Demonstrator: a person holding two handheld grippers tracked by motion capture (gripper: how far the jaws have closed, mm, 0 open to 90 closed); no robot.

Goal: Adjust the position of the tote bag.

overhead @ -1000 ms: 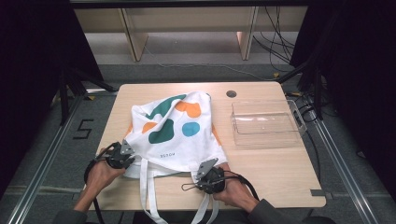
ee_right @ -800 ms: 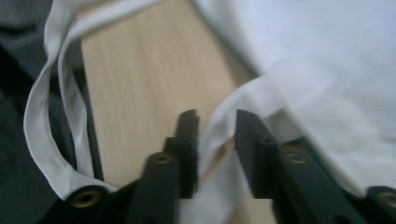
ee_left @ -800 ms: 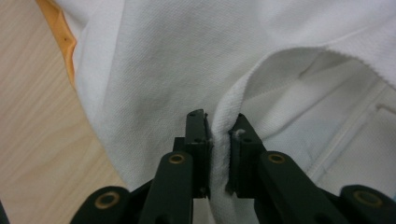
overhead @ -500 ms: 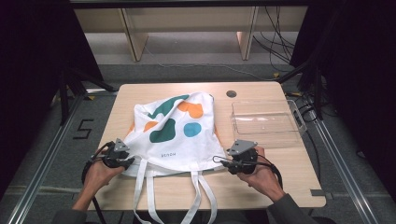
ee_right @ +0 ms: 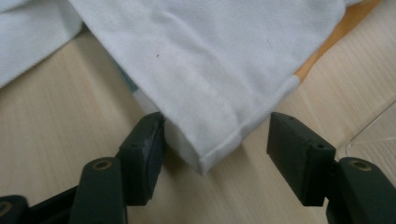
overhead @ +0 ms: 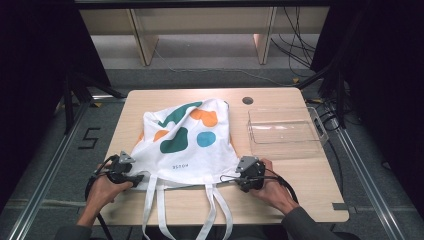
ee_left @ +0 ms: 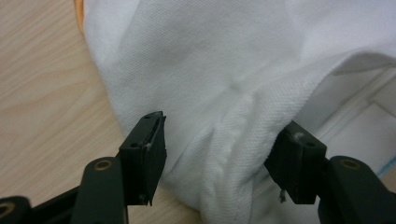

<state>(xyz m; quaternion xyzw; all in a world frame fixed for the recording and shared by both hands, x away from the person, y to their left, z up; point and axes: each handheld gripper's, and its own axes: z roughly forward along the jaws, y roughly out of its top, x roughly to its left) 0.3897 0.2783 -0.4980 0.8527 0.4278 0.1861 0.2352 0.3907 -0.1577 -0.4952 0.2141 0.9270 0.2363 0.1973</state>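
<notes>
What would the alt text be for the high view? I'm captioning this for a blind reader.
A white tote bag with teal and orange shapes lies flat on a wooden table, its straps trailing toward the person. The left claw and right claw sit at its near corners, their jaws having just opened. A clear tray stands at the right.

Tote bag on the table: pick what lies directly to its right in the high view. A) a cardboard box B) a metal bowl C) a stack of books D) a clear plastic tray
D: a clear plastic tray sits on the table right of the tote bag.
</notes>
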